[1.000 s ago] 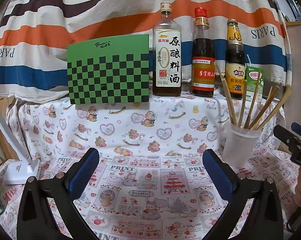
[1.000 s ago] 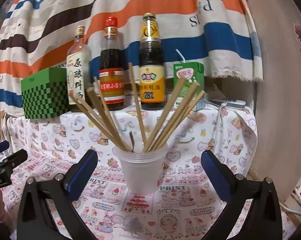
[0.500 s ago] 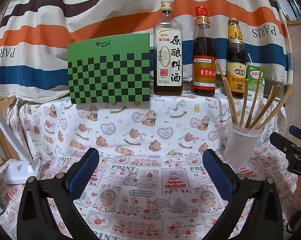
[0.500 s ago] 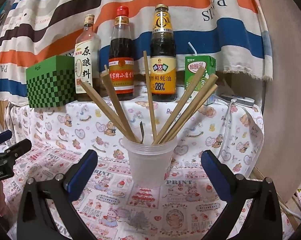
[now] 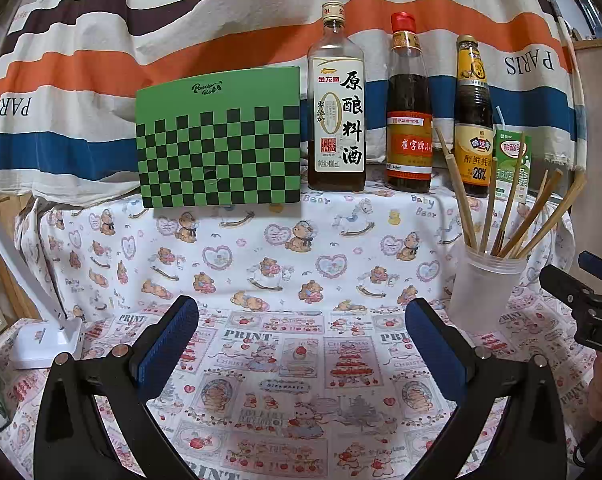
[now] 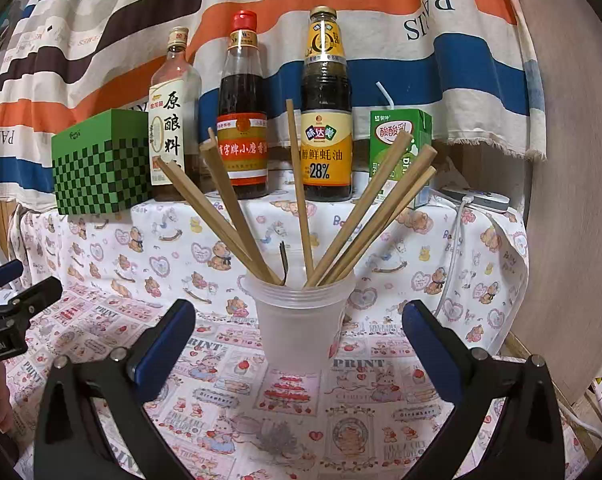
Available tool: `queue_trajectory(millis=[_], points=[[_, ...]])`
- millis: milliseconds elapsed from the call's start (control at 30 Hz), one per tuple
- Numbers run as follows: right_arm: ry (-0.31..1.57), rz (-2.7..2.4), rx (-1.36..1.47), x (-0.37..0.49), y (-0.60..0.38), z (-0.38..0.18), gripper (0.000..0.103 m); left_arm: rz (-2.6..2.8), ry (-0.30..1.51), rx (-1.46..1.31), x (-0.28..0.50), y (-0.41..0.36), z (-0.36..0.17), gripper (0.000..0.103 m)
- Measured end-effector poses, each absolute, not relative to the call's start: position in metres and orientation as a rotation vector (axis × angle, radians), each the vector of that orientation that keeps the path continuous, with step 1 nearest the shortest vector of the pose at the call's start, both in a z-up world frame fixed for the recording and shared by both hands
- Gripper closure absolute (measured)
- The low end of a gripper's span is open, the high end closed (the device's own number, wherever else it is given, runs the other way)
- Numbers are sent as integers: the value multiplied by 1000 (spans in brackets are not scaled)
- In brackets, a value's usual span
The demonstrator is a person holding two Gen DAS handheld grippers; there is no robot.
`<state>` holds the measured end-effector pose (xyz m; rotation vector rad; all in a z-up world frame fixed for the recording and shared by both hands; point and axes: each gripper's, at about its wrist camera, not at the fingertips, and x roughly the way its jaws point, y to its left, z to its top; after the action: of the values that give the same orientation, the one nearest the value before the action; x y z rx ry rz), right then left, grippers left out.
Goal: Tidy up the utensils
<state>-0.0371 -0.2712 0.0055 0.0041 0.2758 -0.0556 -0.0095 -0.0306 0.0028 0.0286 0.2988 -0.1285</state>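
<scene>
A frosted plastic cup stands on the printed tablecloth, holding several wooden chopsticks that fan outward, plus a thin dark utensil. My right gripper is open with the cup centred between its blue pads, a little in front of it. In the left wrist view the same cup with its chopsticks stands at the right. My left gripper is open over bare cloth, left of the cup, with nothing between its fingers.
On a raised shelf behind stand a green checkered box, three sauce bottles and a green drink carton. A white lamp base sits at the left. A white device with a cable lies at the right.
The right wrist view has risen and the cup now sits lower and more centred between its fingers. The left gripper has hardly moved. Both stay open.
</scene>
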Motion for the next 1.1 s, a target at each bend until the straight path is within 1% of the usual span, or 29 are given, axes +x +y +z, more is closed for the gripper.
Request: queue_trajectory(millis=[1100], points=[[280,-65,8,-37,-273,4,0,-128,301,29,-9,-29,3,1]])
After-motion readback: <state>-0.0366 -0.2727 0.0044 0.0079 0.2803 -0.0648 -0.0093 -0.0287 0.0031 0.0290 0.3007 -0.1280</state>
